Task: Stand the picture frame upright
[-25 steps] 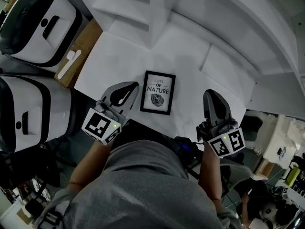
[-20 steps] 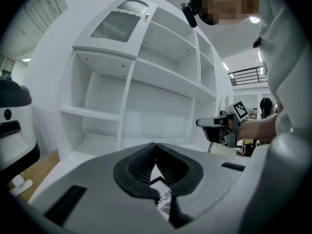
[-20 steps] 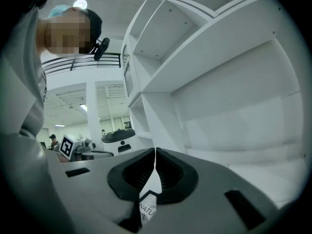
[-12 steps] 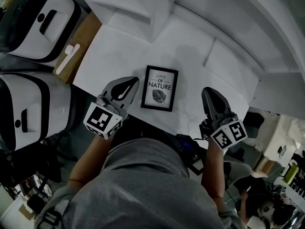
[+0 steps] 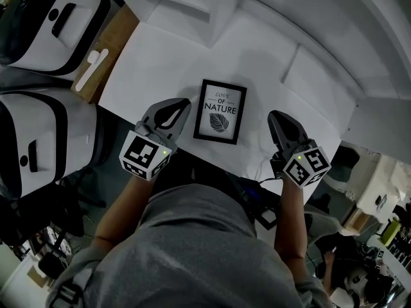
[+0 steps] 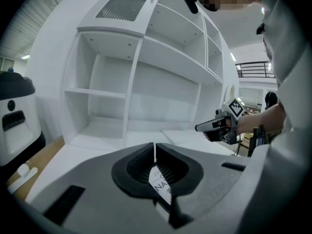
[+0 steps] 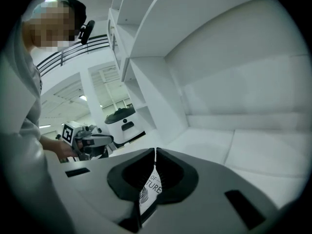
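A black-framed picture (image 5: 220, 111) with a leaf print lies flat on the white table (image 5: 160, 63), near its front edge. My left gripper (image 5: 182, 105) hovers just left of the frame, jaws shut and empty. On the frame's right, a short gap away, my right gripper (image 5: 276, 118) is also shut with nothing in it. Part of the print shows through the closed jaws in the left gripper view (image 6: 161, 183) and in the right gripper view (image 7: 148, 189). Each gripper shows in the other's view: the right gripper (image 6: 200, 127), the left gripper (image 7: 111, 140).
White shelving (image 5: 192, 5) rises behind the table. Two white and black machines (image 5: 45, 24) (image 5: 38, 146) stand at the left beside a wooden board (image 5: 106, 59) with a small white object on it. The table's front edge runs just under both grippers.
Both grippers have come down toward the table and closer to the frame's two sides. The frame has not moved on the table; the jaws stayed shut.
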A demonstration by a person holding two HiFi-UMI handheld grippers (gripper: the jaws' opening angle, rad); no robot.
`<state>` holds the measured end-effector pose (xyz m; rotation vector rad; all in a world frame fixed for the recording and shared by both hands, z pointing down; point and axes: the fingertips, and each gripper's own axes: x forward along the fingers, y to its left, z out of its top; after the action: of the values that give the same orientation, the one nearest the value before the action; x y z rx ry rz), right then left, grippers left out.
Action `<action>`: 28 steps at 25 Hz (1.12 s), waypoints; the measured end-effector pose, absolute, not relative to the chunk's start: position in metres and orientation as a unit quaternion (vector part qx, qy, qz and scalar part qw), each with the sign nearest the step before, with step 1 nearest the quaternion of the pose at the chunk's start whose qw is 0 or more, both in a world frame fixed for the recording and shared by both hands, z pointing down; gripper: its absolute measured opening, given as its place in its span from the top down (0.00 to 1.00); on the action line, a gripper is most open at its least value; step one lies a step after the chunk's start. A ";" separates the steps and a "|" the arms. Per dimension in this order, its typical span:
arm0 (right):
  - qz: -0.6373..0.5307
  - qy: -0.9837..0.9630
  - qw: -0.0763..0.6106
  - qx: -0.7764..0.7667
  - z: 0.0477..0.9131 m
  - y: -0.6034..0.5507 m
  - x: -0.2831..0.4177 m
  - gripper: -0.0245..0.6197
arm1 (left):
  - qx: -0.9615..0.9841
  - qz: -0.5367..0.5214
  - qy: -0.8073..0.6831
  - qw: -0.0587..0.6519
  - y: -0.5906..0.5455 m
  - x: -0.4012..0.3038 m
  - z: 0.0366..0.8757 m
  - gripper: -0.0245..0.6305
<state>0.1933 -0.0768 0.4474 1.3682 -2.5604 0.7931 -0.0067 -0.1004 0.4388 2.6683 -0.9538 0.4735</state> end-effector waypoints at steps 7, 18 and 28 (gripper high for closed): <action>0.332 -0.836 0.041 0.435 0.479 -0.078 0.189 0.92 | 0.914 0.199 -0.324 0.142 -0.098 -0.005 0.467 0.95; 0.355 -0.828 0.075 0.429 0.510 -0.080 0.189 0.92 | 0.904 0.231 -0.320 0.167 -0.100 0.009 0.506 0.95; 0.368 -0.828 0.119 0.406 0.536 -0.080 0.173 0.91 | 0.887 0.265 -0.324 0.197 -0.097 0.014 0.539 0.86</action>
<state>0.1733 -0.0798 0.5362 1.1868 -2.4217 1.0746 0.0138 -0.0971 0.5387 2.4822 -0.9061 0.7420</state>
